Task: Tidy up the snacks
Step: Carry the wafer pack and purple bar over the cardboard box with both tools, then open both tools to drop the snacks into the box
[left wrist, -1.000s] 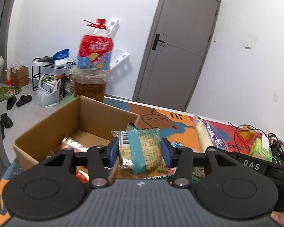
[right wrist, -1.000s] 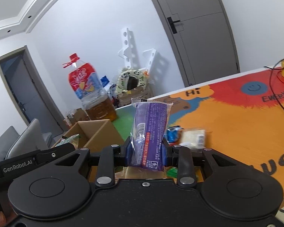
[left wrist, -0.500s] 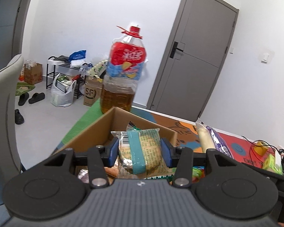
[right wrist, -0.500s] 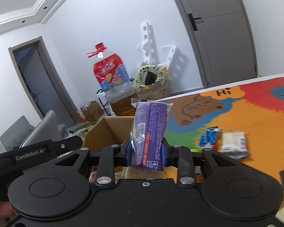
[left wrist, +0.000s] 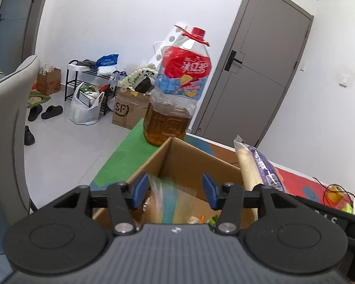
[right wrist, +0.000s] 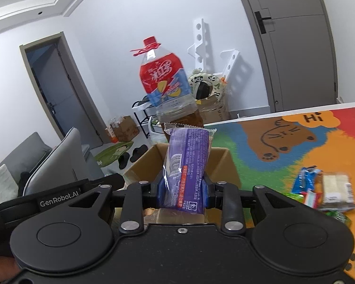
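An open cardboard box (left wrist: 191, 158) sits under my left gripper (left wrist: 174, 189). Its jaws are opening, and a green-striped snack pack (left wrist: 170, 203) shows as a blur between the blue pads, free of both and dropping towards the box. My right gripper (right wrist: 183, 189) is shut on an upright purple snack pack (right wrist: 189, 156), held just short of the box (right wrist: 222, 165). In the left wrist view that purple pack (left wrist: 265, 172) sticks up at the box's right side. Other wrapped snacks lie in the box bottom.
A big bottle of amber liquid (left wrist: 179, 87) with a red cap stands right behind the box. Several loose snacks (right wrist: 324, 189) lie on the colourful mat (right wrist: 295, 146) to the right. A grey chair back (left wrist: 7, 118) rises at the left; cables lie far right.
Both grippers have moved left over the box. The left jaws have widened and the green snack, held firmly before, is slipping down blurred. The right grip on the purple pack is unchanged.
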Available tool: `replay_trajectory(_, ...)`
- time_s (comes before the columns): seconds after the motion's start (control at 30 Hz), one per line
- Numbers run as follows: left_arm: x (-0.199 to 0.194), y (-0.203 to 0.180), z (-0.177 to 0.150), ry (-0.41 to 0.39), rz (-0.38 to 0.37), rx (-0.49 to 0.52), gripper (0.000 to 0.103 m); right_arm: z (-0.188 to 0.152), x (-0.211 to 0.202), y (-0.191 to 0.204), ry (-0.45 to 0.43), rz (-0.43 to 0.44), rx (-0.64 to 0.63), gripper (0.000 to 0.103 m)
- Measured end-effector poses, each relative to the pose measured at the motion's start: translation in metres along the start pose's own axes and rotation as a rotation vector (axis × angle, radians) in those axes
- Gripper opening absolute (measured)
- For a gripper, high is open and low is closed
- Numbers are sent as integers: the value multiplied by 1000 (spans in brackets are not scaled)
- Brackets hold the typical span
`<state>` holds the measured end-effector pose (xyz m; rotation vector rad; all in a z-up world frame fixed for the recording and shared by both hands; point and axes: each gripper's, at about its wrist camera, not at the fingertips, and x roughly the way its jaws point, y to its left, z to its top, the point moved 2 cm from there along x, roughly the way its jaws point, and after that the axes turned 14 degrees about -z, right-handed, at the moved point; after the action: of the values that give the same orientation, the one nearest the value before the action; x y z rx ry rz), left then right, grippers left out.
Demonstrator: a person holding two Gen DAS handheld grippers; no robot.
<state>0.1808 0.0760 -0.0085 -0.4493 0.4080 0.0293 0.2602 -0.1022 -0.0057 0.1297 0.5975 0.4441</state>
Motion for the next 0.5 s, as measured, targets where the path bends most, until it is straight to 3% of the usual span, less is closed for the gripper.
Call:
replay_trajectory(0.2,-5,17,1,2,21,-30,51,4,14,20,-19,36,-15,32)
replay_trajectory(0.33,-12,18,1,-3,32,-26,59,1,9,16,-30,47,-8,49)
replay_trajectory(0.5,-17,10,-5,-1,25,-23,70,-1,-5,-1,-28,29,23,49)
